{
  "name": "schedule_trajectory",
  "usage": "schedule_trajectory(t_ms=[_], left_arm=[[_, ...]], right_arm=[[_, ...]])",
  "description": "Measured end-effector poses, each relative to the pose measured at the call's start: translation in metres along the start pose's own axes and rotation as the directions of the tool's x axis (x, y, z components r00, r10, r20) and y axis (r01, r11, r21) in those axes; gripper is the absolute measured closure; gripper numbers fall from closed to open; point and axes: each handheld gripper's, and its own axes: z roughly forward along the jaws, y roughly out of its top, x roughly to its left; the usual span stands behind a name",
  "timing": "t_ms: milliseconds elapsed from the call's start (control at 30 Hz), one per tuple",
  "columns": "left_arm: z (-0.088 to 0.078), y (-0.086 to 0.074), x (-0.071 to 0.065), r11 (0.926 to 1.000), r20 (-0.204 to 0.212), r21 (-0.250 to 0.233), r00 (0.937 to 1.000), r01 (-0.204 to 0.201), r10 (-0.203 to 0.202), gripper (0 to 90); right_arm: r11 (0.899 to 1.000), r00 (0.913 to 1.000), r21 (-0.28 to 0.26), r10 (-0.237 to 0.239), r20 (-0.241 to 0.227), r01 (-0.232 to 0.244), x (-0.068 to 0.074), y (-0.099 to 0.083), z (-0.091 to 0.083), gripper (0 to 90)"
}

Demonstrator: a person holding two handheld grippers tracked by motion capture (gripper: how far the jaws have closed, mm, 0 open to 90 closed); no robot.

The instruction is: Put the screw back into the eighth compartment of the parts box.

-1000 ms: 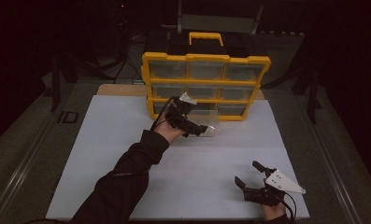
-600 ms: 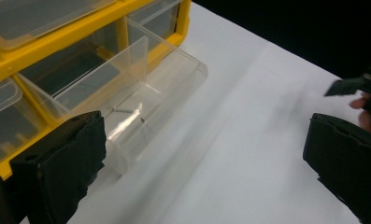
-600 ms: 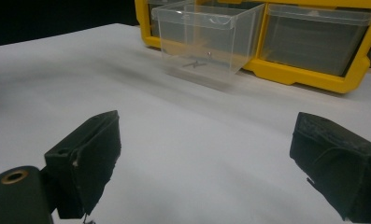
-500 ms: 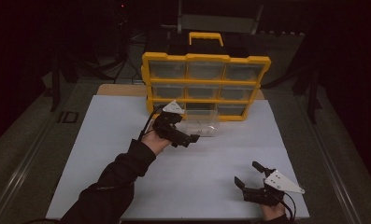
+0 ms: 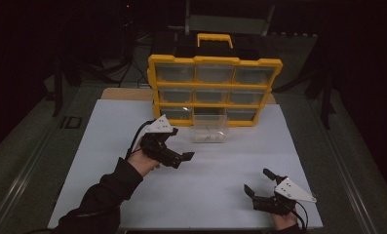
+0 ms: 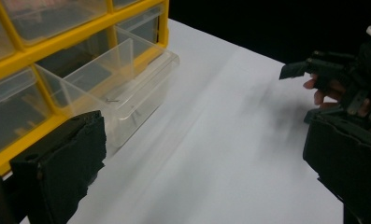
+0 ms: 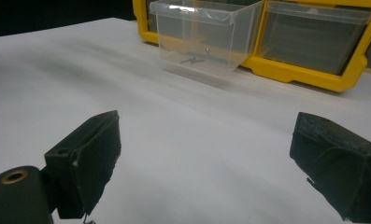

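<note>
drawer (image 5: 209, 132): clear plastic, pulled out of the bottom middle slot of the yellow cabinet (image 5: 214, 62), resting on the white mat (image 5: 108, 146); sits ahead of both tongs.
contents: a few tiny metal bits (image 7: 196, 58) on its floor; exact type unclear.
left tongs (image 5: 177, 157): released, empty, near the drawer, angled toward the right tongs.
right tongs (image 5: 260, 185): released, empty, well short of the drawer.
handling: likely light, thin-walled, slick; may flex or crack if clamped hard.
grip: front lip (image 7: 195, 10) or a side wall, gently.
</note>
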Motion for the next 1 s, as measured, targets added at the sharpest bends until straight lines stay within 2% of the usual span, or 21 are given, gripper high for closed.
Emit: schedule_trajectory(t_ms=[233, 367, 633, 800, 900, 1000], left_arm=[[-0.013, -0.024, -0.005, 0.9979, 0.006, -0.027, 0.9982, -0.059, 0.059, 0.0], [-0.02, -0.037, -0.006, 0.998, -0.001, -0.029, 0.9984, -0.056, 0.056, 0.0], [-0.034, -0.066, -0.006, 0.9961, 0.002, -0.071, 0.9986, -0.052, 0.053, 0.0], [-0.044, -0.083, -0.004, 0.9925, -0.013, -0.111, 0.9987, -0.051, 0.05, 0.0], [-0.05, -0.091, -0.005, 0.9911, -0.027, -0.115, 0.9976, -0.067, 0.064, 0.0], [-0.055, -0.099, -0.005, 0.9901, -0.029, -0.128, 0.9981, -0.058, 0.055, 0.0]], right_arm=[[1.0, 0.9999, 0.006, -0.013, 0.007, 0.013, 0.001, 0.001, 0.0, 8.8], [1.0, 0.9998, 0.009, -0.02, 0.005, 0.02, 0.002, 0.001, 0.001, 8.9], [1.0, 0.9996, 0.011, -0.028, 0.008, 0.028, 0.003, 0.001, 0.001, 8.9], [1.0, 0.9996, 0.013, -0.027, 0.008, 0.027, 0.003, 0.0, 0.002, 8.9], [1.0, 0.9996, 0.015, -0.028, 0.006, 0.027, 0.003, 0.0, 0.002, 8.9], [0.999, 0.9996, 0.015, -0.028, 0.006, 0.028, 0.003, 0.0, 0.002, 8.9]])
